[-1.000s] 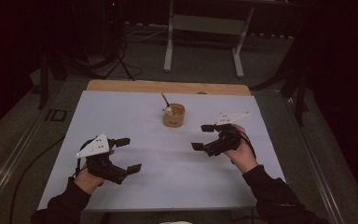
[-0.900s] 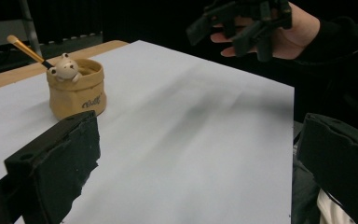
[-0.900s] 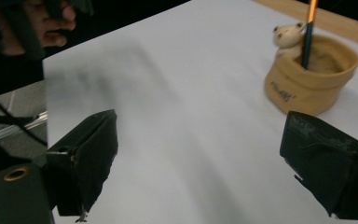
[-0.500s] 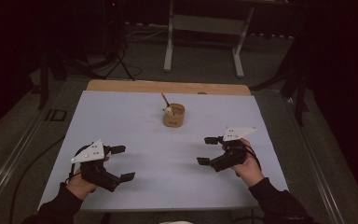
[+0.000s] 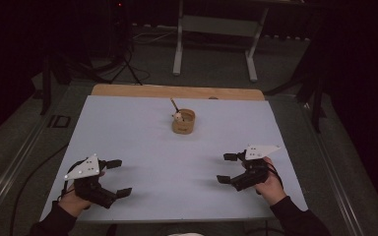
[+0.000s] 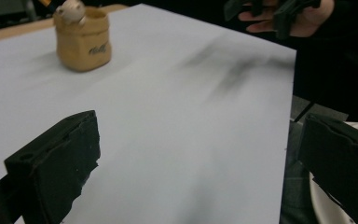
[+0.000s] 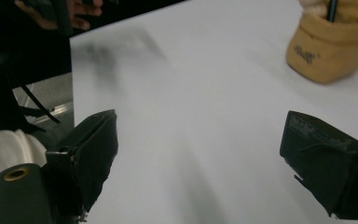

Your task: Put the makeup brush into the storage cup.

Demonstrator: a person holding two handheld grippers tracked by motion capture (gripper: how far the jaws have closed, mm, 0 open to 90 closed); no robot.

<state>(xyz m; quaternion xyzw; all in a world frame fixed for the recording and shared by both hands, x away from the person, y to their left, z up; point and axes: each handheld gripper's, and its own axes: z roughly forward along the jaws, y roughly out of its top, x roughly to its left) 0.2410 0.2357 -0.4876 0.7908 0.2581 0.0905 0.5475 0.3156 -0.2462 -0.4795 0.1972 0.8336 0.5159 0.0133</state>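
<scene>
A small tan pouch (image 5: 183,123) stands upright on the pale table sheet (image 5: 142,142), far of centre, with a dark pen and a small white object sticking out of it. My left gripper (image 5: 118,178) hovers near the front left corner, open with nothing between its jaws. My right gripper (image 5: 225,168) sits near the front right, also open and holding nothing. In the left gripper view the left gripper (image 6: 198,135) frames bare sheet, with the pouch (image 6: 83,39) far off and the right gripper (image 6: 272,9) at the top. In the right gripper view the right gripper (image 7: 200,135) faces the pouch (image 7: 331,46).
A strip of wooden tabletop (image 5: 177,91) shows along the far edge. Beyond it a grey metal stand (image 5: 216,27) rests on the dark floor. The sheet's near edge runs just behind both hands.
Both grippers have drawn back toward the near edge of the table and spread a little farther apart. Both stay open. The pouch has not moved.
</scene>
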